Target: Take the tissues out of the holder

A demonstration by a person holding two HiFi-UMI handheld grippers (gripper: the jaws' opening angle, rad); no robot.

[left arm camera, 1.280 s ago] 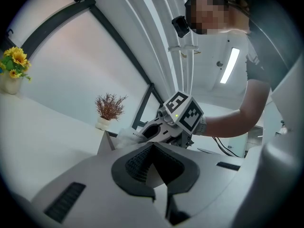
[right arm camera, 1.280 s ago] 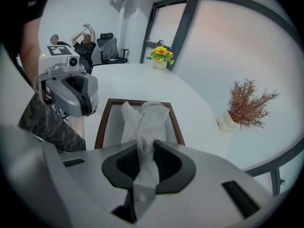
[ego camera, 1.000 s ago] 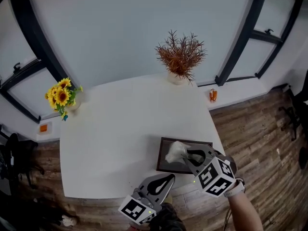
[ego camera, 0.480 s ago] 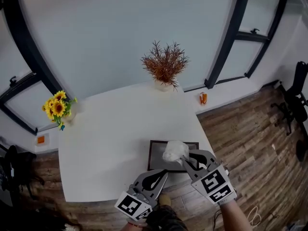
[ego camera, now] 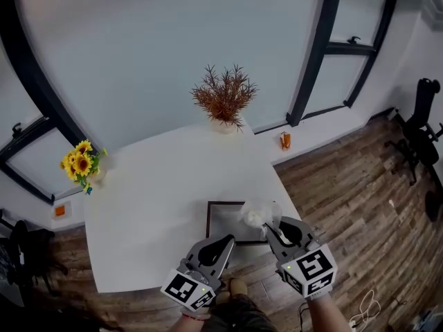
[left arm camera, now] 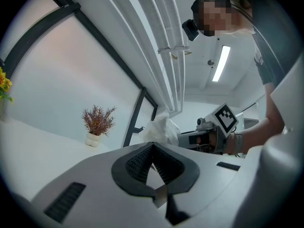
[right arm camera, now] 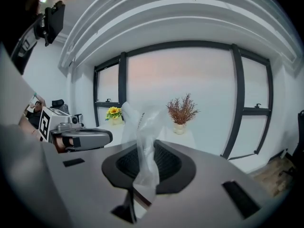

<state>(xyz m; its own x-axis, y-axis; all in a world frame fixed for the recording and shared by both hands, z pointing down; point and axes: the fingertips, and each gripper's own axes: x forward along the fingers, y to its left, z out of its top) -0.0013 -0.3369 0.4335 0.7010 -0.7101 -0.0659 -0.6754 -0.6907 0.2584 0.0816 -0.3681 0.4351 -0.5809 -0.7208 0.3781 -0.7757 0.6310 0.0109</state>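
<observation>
Tissue: a thin, translucent white sheet, bunched. It is clamped in the right tool, whose jaws are closed on its lower part. The free end rises past the jaw tips, with its long axis roughly in line with the jaws. In the head view the bunch hangs over the near right corner of the holder. Whether its tail reaches into the holder cannot be told.

Left tool: jaws together, nothing between them. It is held low at the near edge of the bench, beside the right tool and close to the holder's near left corner.

Holder: flat, dark-framed, rectangular, lying on the bench near its front edge, just ahead of and between the two tools. Its interior is pale, and further tissues cannot be made out.

Judgement: the right tool has the work, and the coming move likely turns on drawing the sheet up and clear of the frame.

Bench, far side: dried plant in a white pot. Left edge: sunflowers.
</observation>
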